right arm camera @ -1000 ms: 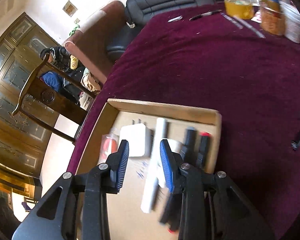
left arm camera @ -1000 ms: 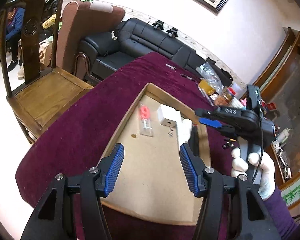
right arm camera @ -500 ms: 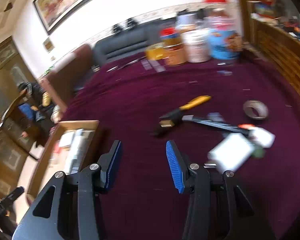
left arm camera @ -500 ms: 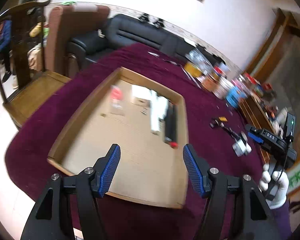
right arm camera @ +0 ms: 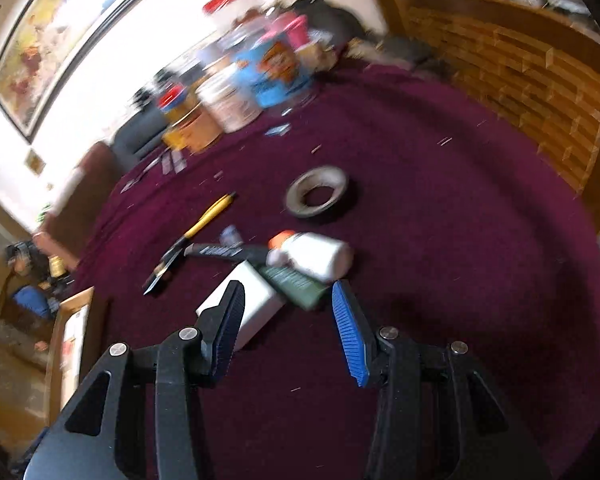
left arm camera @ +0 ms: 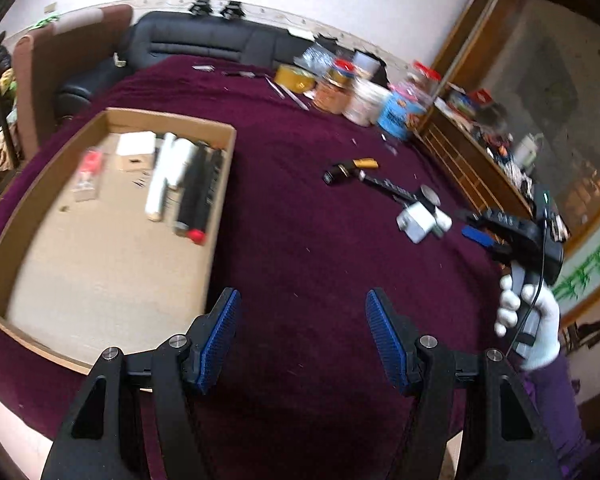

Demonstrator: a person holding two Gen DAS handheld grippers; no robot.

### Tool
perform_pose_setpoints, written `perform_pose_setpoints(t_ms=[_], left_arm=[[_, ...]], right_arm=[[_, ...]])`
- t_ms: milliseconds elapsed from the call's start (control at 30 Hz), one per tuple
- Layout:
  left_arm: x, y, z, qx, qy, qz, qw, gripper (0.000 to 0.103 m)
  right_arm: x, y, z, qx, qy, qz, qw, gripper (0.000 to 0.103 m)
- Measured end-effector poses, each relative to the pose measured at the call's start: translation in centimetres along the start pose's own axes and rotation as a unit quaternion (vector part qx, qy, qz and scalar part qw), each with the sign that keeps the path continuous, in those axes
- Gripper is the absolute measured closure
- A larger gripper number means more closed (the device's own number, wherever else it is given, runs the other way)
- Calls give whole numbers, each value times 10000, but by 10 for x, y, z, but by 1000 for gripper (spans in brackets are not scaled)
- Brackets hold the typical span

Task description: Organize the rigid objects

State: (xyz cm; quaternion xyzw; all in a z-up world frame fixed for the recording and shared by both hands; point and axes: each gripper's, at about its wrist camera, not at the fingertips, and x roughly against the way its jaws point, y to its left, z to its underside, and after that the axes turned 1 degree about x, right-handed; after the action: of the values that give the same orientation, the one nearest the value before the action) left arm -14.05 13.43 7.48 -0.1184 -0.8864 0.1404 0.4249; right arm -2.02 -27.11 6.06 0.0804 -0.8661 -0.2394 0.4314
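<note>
Claws both gape with nothing between them: left claw, right claw. At twelve o'clock off my right lies a white plastic bottle; I judge it light, stiff, slippery, so I'd pinch mid-body.

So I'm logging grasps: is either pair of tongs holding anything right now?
No. The left tongs and right tongs are both open, with nothing between them.

A matt, napped maroon cloth covers the table; the shallow brown cardboard tray looks dull, the black sofa glossy leather.
</note>
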Motion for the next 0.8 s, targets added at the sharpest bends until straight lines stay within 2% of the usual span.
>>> perform_pose_setpoints(t_ms=[67, 167, 300, 333, 400, 500, 600, 667, 800], left_arm=[[-5, -9, 4, -95, 140, 30, 9999, 44], [-6, -17, 8, -207, 200, 9, 9996, 44], [1, -25, 3, -378, 74, -113, 9992, 44], [1, -26, -1, -429, 50, -165, 9989, 44], [-2, -29, -8, -506, 31, -249, 9984, 44], [-12, -37, -25, -633, -19, -315, 9975, 44], [-34, -51, -47, -873, -44, -295, 9957, 44], [-61, -63, -65, -1044, 8, -430, 9936, 44], [-124, -74, -96, -1256, 316, -438, 9906, 44]], right_arm=[[-14, 8, 1, 0, 227, -161, 9996, 59], [-40, 19, -1, 57, 428, 107, 9990, 58], [-67, 23, -5, -283, 464, 235, 9982, 57], [-72, 25, -5, -241, 427, 269, 9984, 51], [-76, 38, -3, 129, 339, 462, 9983, 50], [-73, 42, 5, 583, 240, 351, 9974, 53], [-70, 35, 8, 570, 137, 166, 9981, 54], [-70, 25, 6, 331, 130, -85, 9993, 53], [-68, 15, 2, 49, 146, -351, 9993, 58]])
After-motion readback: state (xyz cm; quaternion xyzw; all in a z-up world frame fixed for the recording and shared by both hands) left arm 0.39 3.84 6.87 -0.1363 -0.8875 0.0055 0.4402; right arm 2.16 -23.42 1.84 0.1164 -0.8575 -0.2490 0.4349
